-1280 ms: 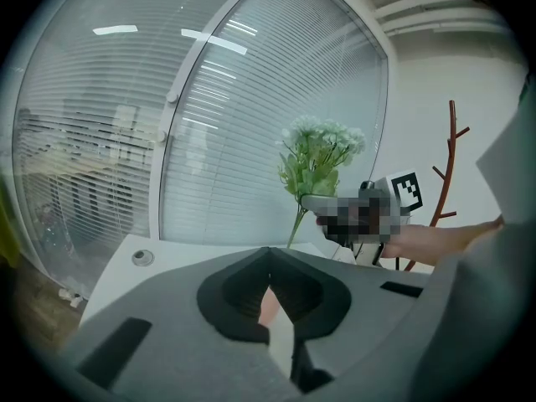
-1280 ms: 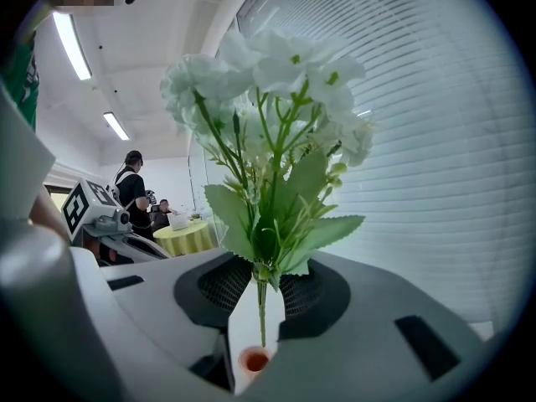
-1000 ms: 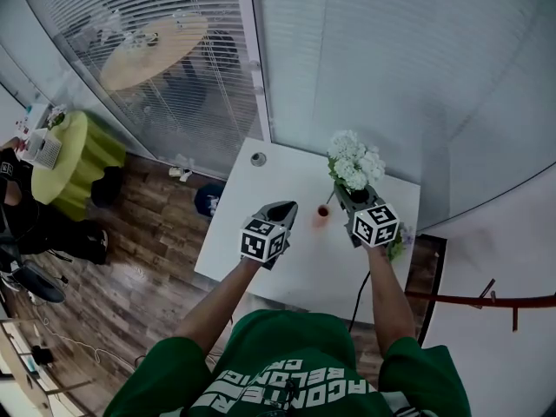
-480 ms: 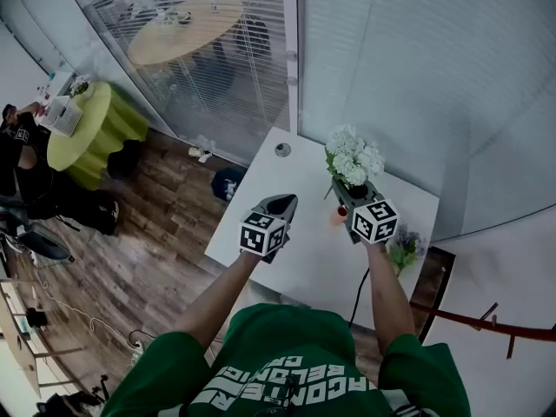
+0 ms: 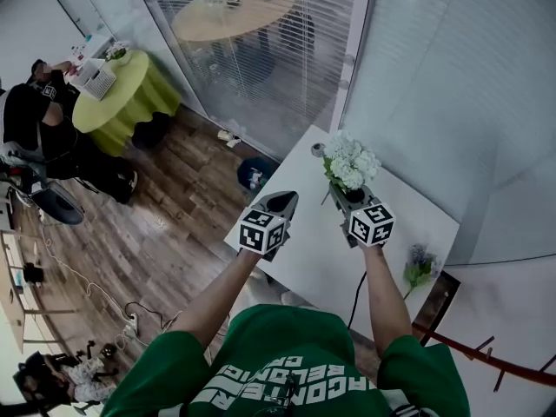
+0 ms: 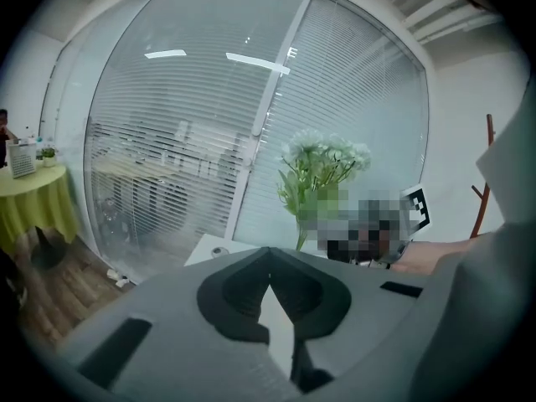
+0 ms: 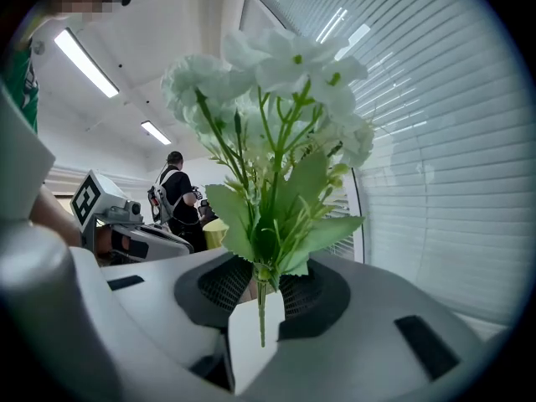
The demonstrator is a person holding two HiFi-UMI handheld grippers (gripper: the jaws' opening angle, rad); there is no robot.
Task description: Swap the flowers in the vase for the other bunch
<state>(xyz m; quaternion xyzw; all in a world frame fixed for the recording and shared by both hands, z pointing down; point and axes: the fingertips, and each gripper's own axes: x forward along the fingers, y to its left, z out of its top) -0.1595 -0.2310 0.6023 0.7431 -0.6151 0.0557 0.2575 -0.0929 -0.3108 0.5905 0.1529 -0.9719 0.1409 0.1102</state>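
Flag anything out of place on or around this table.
The purple flower bunch lies flat at the right edge of the table, apparently partly overhanging it, so it might slip off. The white flower bunch is clamped by its stem in the right gripper; no vase is visible.

A white table [image 5: 308,263] stands on the wood floor [image 5: 174,233]. A purple flower bunch [image 5: 420,265] lies by its right edge. A small round cap [image 5: 318,148] sits at its far corner.
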